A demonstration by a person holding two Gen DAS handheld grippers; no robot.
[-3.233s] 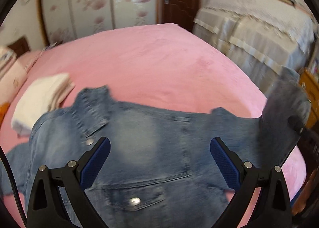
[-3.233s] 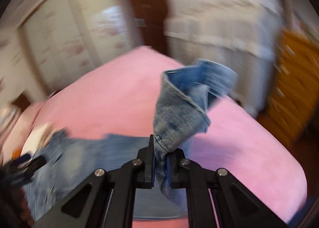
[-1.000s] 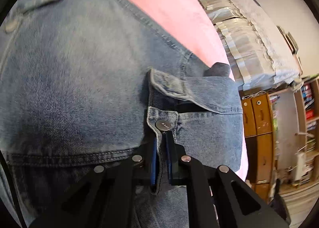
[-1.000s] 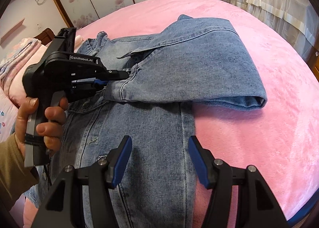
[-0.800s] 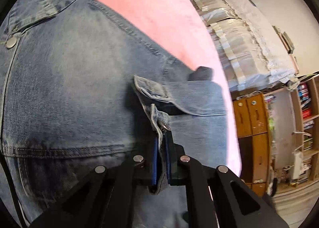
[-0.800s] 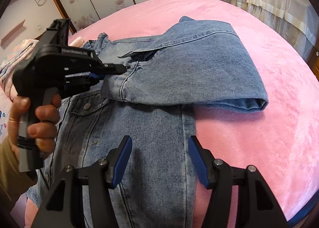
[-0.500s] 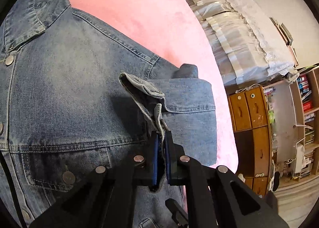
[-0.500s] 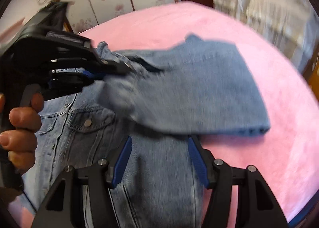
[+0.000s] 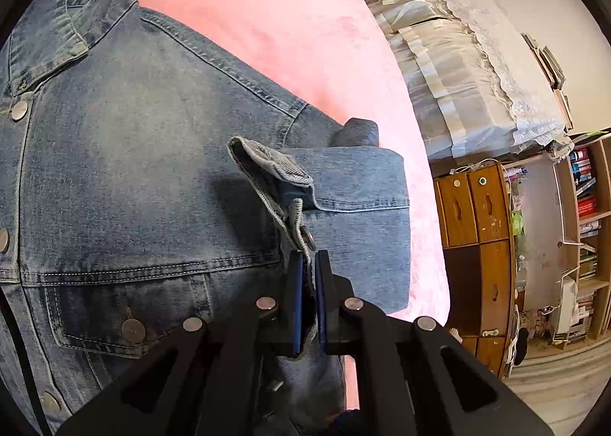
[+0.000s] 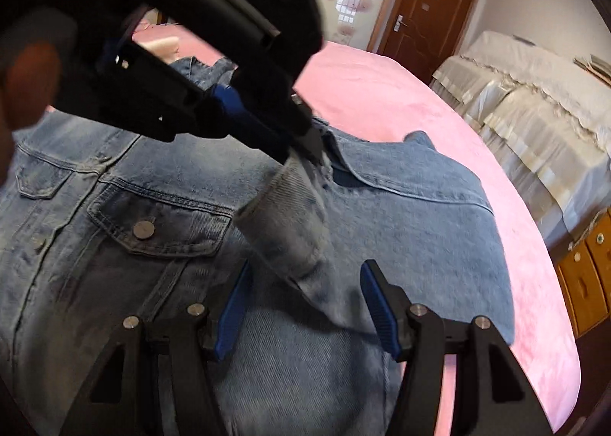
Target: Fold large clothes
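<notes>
In the left wrist view, a pink bedspread is seen beyond the garment, and a second bed under a pale lace-edged cover is set to the right. Wooden drawer units and a bookshelf are ranged along the far right wall. A denim jacket is spread front-up across the bedspread, its collar at the upper left and a buttoned chest pocket at the lower left. Its sleeve is folded across the chest. The sleeve's cuff is pinched by the left gripper, whose jaws are closed tight on the denim edge, with a metal button just above the fingertips; the cuff is lifted clear of the jacket body and a shadow is cast beneath it.

In the right wrist view, the upper left is largely blocked by the left gripper and the blurred hand that holds it. A brown door and the covered bed are visible behind. The raised cuff is seen hanging from the left gripper's tips, just ahead of the right gripper. The right gripper's jaws are about half open and have just been closing; nothing is gripped, though the folded sleeve lies directly below and between the pads.
</notes>
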